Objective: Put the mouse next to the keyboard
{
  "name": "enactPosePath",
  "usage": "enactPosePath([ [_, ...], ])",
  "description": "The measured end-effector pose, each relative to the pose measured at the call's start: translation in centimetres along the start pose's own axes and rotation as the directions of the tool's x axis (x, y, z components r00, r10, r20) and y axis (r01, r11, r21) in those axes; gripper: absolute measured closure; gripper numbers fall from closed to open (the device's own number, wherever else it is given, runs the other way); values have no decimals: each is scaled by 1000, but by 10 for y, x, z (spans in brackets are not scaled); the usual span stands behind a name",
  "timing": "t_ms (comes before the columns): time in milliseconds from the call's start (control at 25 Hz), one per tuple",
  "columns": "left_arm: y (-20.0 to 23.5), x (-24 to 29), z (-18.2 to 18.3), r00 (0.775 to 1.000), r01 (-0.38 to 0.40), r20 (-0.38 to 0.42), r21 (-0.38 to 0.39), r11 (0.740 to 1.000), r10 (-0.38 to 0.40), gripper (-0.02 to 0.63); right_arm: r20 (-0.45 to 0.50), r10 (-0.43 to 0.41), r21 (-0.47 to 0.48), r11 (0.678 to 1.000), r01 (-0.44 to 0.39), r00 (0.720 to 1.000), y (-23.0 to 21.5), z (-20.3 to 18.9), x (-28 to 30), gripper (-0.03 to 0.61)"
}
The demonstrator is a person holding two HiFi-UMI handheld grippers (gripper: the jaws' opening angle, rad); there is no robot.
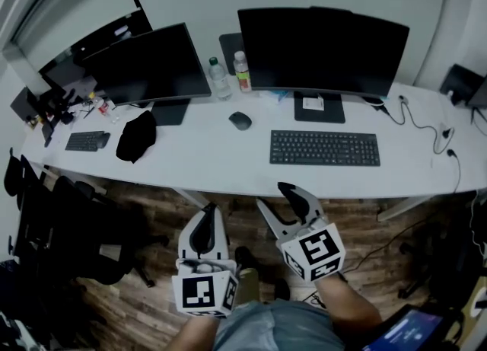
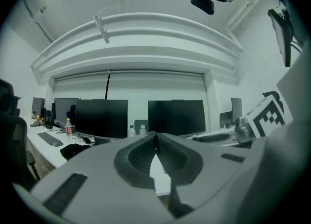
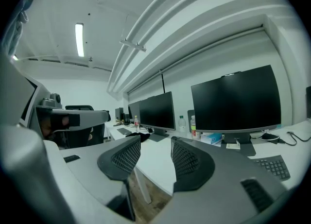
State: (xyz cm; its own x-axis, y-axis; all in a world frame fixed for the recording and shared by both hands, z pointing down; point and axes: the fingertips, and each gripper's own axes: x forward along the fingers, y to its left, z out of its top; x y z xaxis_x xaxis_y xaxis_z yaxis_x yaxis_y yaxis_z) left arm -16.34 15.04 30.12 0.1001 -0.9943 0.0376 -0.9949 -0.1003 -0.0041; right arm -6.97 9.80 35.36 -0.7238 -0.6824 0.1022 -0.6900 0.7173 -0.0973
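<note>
A dark mouse [image 1: 240, 120] lies on the white desk [image 1: 205, 163], left of and a little behind the black keyboard [image 1: 325, 148]. Both grippers hang below the desk's front edge, well short of the mouse. My left gripper [image 1: 204, 228] is shut with nothing in it; its tips meet in the left gripper view [image 2: 156, 134]. My right gripper [image 1: 285, 197] stands open and empty, its two pads apart in the right gripper view [image 3: 155, 143]. The keyboard's corner [image 3: 274, 165] shows at that view's right.
Two large monitors [image 1: 323, 51] [image 1: 148, 64] stand at the back of the desk, with two bottles [image 1: 230, 75] between them. A black cap [image 1: 137, 135] and a small keyboard [image 1: 86, 141] lie at the left. Cables [image 1: 422, 125] trail at the right. Black chairs [image 1: 68, 228] stand on the wooden floor.
</note>
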Motion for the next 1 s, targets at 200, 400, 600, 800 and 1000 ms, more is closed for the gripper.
enactPosePath([
  [200, 24, 31, -15, 1000, -20, -20, -27, 999, 19, 609, -41, 4, -11, 1000, -5, 999, -15, -12, 40, 368],
  [400, 67, 87, -32, 999, -28, -46, -56, 998, 25, 609, -91, 3, -29, 1000, -6, 996, -38, -21, 105, 362],
  [600, 113, 152, -46, 998, 4, -61, -68, 998, -8, 609, -144, -4, -39, 999, -1, 990, -66, -28, 187, 348],
  [800, 155, 209, -46, 997, 29, -68, -100, 995, -36, 609, -186, -32, -51, 998, 23, 982, -89, -28, 257, 333],
  [1000, 176, 247, -41, 996, 57, -60, -115, 992, -65, 609, -222, -48, -82, 996, 31, 974, -105, -26, 299, 307],
])
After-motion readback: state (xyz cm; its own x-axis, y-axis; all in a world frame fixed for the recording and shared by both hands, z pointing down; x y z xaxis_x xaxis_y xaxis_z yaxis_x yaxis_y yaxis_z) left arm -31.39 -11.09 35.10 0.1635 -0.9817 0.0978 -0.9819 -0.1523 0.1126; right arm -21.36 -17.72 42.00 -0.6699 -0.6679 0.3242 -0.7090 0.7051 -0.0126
